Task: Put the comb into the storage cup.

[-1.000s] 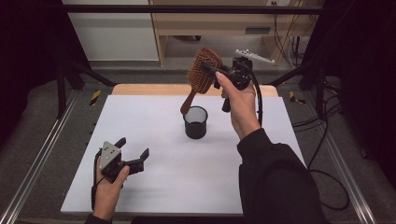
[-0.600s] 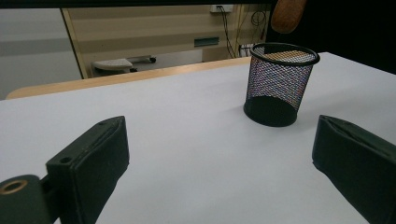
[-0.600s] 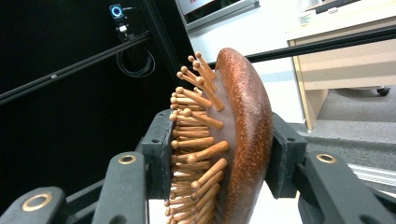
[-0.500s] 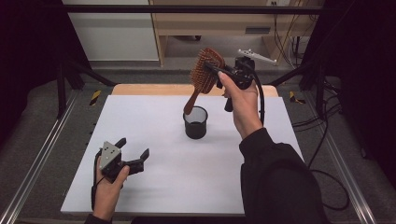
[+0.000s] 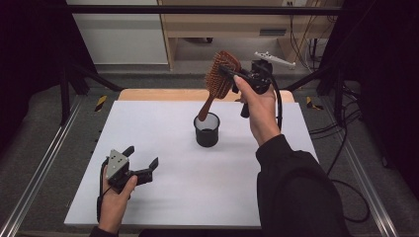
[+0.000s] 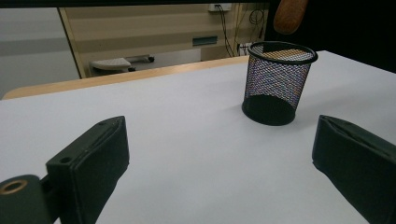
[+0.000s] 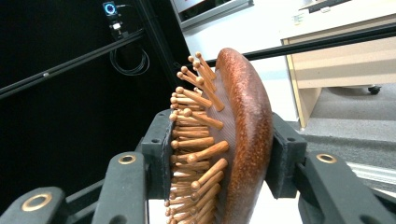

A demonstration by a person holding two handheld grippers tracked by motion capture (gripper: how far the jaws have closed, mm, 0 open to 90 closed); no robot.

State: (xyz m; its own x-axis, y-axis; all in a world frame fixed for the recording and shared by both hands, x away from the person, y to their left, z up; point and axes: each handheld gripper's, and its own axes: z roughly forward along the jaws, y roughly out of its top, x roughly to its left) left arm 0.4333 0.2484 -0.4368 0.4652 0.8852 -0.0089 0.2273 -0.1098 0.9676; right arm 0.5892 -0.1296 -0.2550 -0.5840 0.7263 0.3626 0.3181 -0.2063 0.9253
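Note:
A brown wooden hairbrush [image 5: 220, 78] hangs in the air above the table's far middle, its handle slanting down to just over a black mesh cup [image 5: 206, 130]. My right gripper [image 5: 228, 73] is shut on the brush's head; in the right gripper view the pads clamp the bristle side and the smooth back of the hairbrush [image 7: 233, 135]. My left gripper [image 5: 142, 161] rests low at the near left of the white table [image 5: 163, 197], open, nothing between its jaws. In the left gripper view the mesh cup [image 6: 277, 84] stands upright ahead, with the brush handle's tip [image 6: 289, 14] above it.
A wooden strip [image 5: 163, 95] runs along the table's far edge. Beyond it stand a pale cabinet [image 5: 118, 32] and a wooden shelf unit [image 5: 227, 24]. Metal rails [image 5: 44, 163] frame the table's sides, and cables [image 5: 346, 163] trail on the floor at the right.

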